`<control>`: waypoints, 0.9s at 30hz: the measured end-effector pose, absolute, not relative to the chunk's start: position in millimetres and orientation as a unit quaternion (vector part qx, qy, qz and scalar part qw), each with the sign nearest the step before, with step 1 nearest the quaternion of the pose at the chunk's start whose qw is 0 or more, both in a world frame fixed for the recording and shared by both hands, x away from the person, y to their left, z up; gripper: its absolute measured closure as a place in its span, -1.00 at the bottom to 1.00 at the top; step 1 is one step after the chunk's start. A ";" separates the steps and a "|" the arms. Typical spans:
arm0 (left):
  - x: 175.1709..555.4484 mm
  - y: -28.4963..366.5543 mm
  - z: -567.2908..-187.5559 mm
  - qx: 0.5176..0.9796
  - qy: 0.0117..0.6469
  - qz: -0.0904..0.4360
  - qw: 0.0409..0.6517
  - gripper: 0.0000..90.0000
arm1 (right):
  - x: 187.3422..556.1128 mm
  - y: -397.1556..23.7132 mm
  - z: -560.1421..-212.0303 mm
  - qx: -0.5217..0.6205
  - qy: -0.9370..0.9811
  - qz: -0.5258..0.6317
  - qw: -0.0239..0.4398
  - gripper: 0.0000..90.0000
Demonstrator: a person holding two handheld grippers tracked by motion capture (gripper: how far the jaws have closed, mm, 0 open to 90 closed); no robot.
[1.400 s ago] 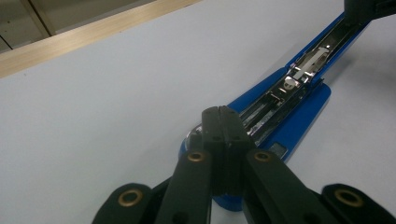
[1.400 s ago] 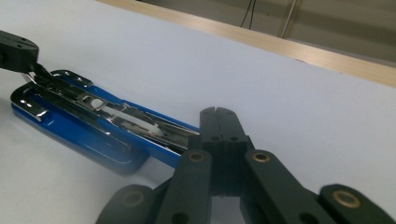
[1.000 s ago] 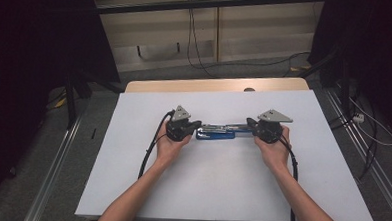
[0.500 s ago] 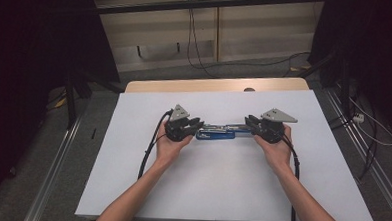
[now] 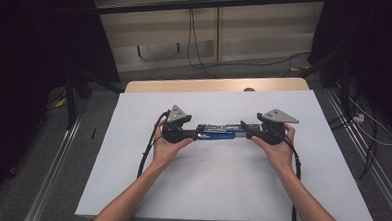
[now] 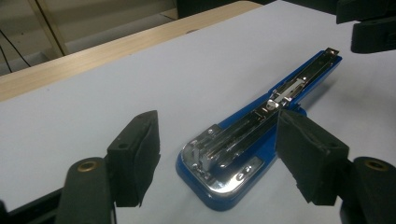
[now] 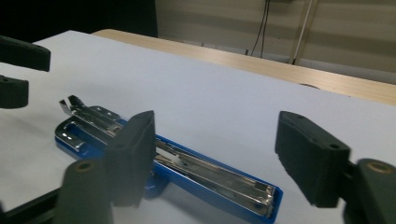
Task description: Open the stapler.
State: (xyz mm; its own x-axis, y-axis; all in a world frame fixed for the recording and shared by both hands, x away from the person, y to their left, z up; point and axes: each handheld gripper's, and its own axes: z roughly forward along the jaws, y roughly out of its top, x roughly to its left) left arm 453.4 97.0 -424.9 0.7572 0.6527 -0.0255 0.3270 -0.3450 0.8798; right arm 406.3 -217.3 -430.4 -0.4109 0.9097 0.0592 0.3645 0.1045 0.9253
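A blue stapler (image 5: 218,132), folded out flat with its metal rail up, lies on the white tabletop (image 5: 220,191). My left gripper (image 5: 190,135) is at its left end and my right gripper (image 5: 248,133) at its right end. In the left gripper view the stapler's (image 6: 243,140) rounded end lies between the jaws of the left gripper (image 6: 215,126), whose pads stand off it. In the right gripper view the stapler's (image 7: 196,168) other end lies low between the jaws of the right gripper (image 7: 215,126), also untouched. Both sets of jaws have just been opening.
A wooden strip (image 5: 215,85) runs along the table's far edge. Cables trail from both grippers toward the near edge. Dark stands and floor cables (image 5: 363,123) flank the table. White surface stretches on all sides of the stapler.
Both grippers' jaws have spread apart at the stapler's two ends and let go of it. The hands have hardly moved, and the stapler lies where it was.
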 end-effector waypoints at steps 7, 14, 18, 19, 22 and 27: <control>451.4 102.8 -422.3 0.799 0.317 0.183 0.476 -0.92 | 402.7 -220.2 -430.0 0.460 0.689 0.485 0.281 -0.74; 443.9 118.2 -421.4 0.790 0.331 0.169 0.488 -0.92 | 392.6 -228.5 -426.5 0.454 0.686 0.498 0.275 -0.85; 440.2 126.6 -418.9 0.786 0.337 0.186 0.484 -0.89 | 389.1 -232.5 -427.8 0.456 0.688 0.492 0.277 -0.85; 437.8 128.8 -418.0 0.788 0.345 0.182 0.477 -0.89 | 388.8 -232.8 -428.1 0.456 0.688 0.491 0.277 -0.85; 423.0 134.0 -418.5 0.784 0.354 0.171 0.479 -0.87 | 387.1 -233.5 -426.9 0.458 0.687 0.494 0.275 -0.86; 411.8 142.4 -421.0 0.792 0.344 0.173 0.474 -0.87 | 379.1 -235.5 -430.0 0.453 0.691 0.488 0.280 -0.84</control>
